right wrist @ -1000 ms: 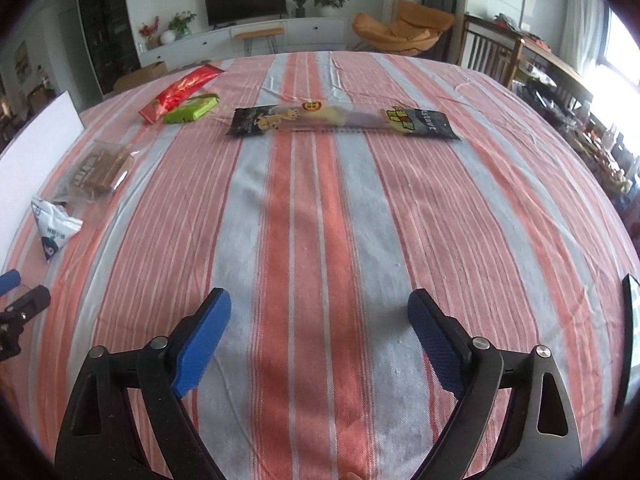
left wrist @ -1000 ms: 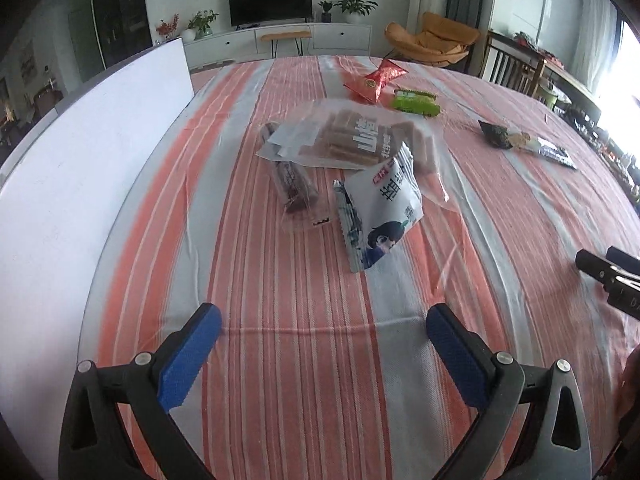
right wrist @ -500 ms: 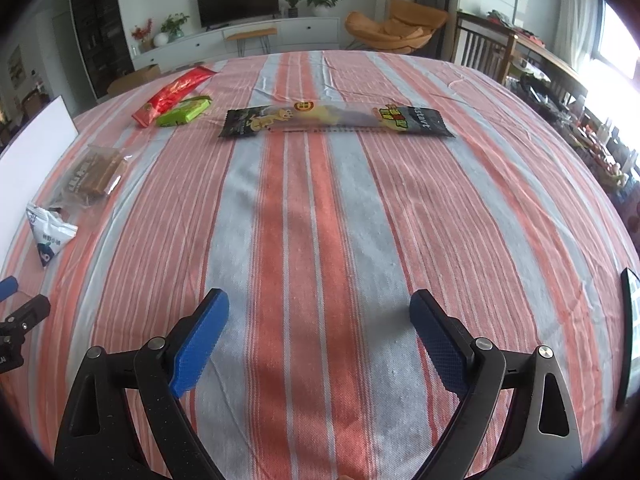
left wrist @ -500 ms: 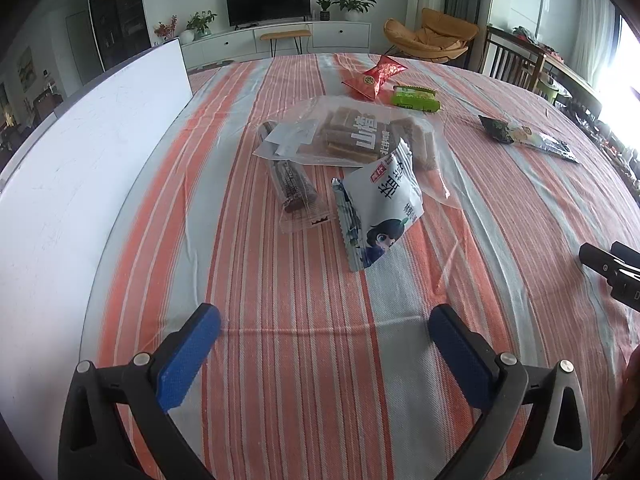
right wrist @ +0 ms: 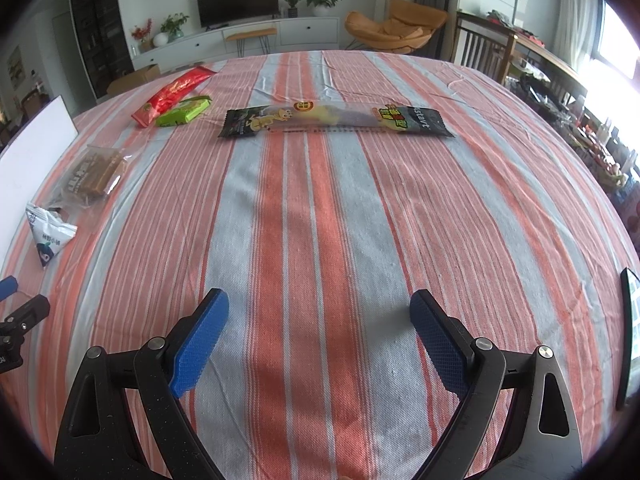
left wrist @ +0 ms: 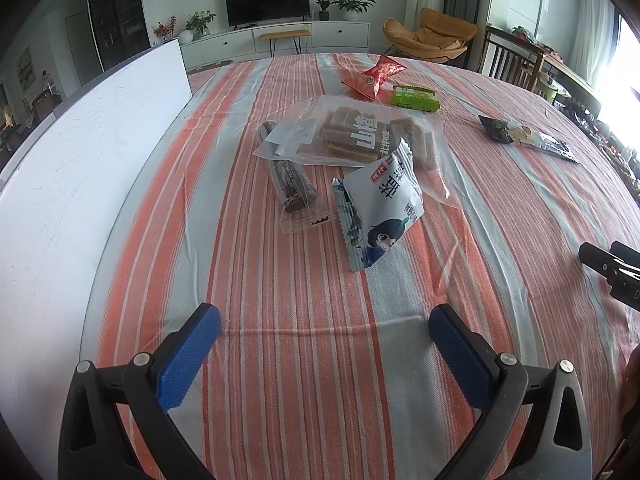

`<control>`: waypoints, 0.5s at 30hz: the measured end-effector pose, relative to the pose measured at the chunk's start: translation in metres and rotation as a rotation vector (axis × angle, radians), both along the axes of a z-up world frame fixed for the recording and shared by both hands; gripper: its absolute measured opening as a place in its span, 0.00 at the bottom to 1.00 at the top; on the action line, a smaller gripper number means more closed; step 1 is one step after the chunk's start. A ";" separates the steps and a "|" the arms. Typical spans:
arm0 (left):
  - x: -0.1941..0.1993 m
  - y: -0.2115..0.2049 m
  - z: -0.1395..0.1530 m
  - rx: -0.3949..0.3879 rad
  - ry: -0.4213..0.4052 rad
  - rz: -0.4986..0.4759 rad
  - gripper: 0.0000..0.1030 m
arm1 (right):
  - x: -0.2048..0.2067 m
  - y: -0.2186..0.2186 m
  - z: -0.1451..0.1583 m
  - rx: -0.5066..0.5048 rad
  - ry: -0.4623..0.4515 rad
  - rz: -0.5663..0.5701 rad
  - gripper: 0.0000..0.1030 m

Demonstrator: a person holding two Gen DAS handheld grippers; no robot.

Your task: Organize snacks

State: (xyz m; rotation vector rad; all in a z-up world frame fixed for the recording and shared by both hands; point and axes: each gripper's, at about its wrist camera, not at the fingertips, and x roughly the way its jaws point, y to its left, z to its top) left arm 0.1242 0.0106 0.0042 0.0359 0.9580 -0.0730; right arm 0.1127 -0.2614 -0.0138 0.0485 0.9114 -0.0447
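Note:
My left gripper point(left wrist: 322, 344) is open and empty, low over the striped tablecloth. Ahead of it lie a white cartoon snack bag point(left wrist: 380, 216), a clear-wrapped dark bar point(left wrist: 294, 186) and a clear bag of brown bars point(left wrist: 360, 136). Farther off are a red packet point(left wrist: 374, 76), a green packet point(left wrist: 414, 98) and a long black-and-yellow packet point(left wrist: 528, 138). My right gripper point(right wrist: 320, 328) is open and empty. The long packet point(right wrist: 336, 120) lies well ahead of it, with the red packet point(right wrist: 172, 94), green packet point(right wrist: 184, 112), brown bar bag point(right wrist: 94, 176) and white bag point(right wrist: 48, 238) to its left.
A white board point(left wrist: 80, 168) runs along the table's left side. The right gripper's tip point(left wrist: 608, 268) shows at the right edge of the left wrist view. A dark flat object point(right wrist: 630, 328) lies at the table's right edge. Chairs stand beyond the table.
Both grippers have crept slightly forward and stayed open. The snacks have not moved.

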 end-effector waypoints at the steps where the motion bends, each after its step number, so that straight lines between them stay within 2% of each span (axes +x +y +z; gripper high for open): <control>1: 0.000 0.000 0.000 0.000 0.000 0.000 1.00 | 0.000 0.000 0.000 0.000 0.000 0.000 0.91; 15: 0.001 0.001 -0.001 -0.003 -0.001 0.000 1.00 | 0.000 -0.002 0.000 -0.001 0.002 -0.008 0.92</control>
